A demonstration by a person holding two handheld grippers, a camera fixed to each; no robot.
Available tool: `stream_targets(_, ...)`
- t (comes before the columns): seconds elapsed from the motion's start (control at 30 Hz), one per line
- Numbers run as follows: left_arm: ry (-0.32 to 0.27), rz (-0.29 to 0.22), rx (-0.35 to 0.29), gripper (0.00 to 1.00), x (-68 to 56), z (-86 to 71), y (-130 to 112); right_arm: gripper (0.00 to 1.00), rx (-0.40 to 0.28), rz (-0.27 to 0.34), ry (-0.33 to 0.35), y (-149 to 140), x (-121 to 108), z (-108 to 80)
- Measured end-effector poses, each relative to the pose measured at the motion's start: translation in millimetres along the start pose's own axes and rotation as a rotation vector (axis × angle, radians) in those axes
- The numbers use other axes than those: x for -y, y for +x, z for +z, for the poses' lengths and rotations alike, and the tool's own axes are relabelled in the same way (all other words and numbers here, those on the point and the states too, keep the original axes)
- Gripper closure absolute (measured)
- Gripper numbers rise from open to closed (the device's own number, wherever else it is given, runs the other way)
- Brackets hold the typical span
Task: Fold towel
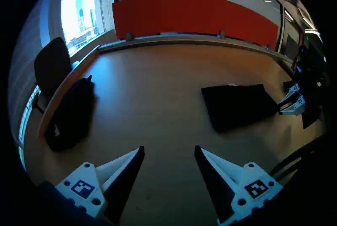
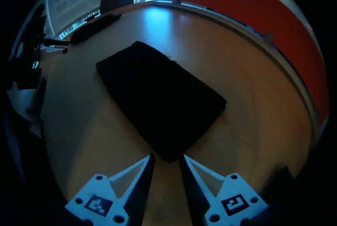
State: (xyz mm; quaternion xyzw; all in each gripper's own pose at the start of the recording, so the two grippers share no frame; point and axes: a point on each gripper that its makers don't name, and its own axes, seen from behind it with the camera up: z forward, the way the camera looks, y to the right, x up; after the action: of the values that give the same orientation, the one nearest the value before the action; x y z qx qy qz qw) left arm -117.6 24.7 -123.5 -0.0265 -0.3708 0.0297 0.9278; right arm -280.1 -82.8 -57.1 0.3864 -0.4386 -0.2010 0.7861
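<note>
right gripper view shows me one towel (image 2: 158, 99), black and folded into a flat rectangle, lying on the wooden table (image 2: 252, 112). its long axis runs on a slant from the far left toward the near right, and one near corner points straight back at me. that corner sits right at the gap of the right gripper (image 2: 166, 157). its fingers are set narrow with a slit of space between them, and i can't see either one pressing on the cloth. left gripper view has the left gripper (image 1: 168, 148) spread wide over bare tabletop, holding nothing and well apart from the towel. from there the towel lies off to the right with its long side running roughly across the picture. the right gripper appears small at the towel's far right end, touching or just beside it; i cannot tell which. counting what i can make out: one towel, two grippers, one dark bag (image 1: 69, 116) lying on the table near its left edge, one office chair (image 1: 52, 65) beyond that edge, one long red screen (image 1: 189, 15) standing along the back of the table, and one bright window (image 1: 80, 11) past the chair.
</note>
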Motion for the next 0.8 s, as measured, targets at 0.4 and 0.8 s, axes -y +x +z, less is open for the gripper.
stream_targets(0.4, -0.005, 0.016, -0.003, 0.13, -0.4, 0.8, 0.7, 0.73, 0.005, 0.031, -0.011, -6.8, 1.3, 0.9)
stream_targets(0.8, -0.009, 0.019, -0.006, 0.13, -0.6, 1.8, 2.7, 0.91, 0.0, 0.038, -0.024, -5.7, -0.9, -0.2)
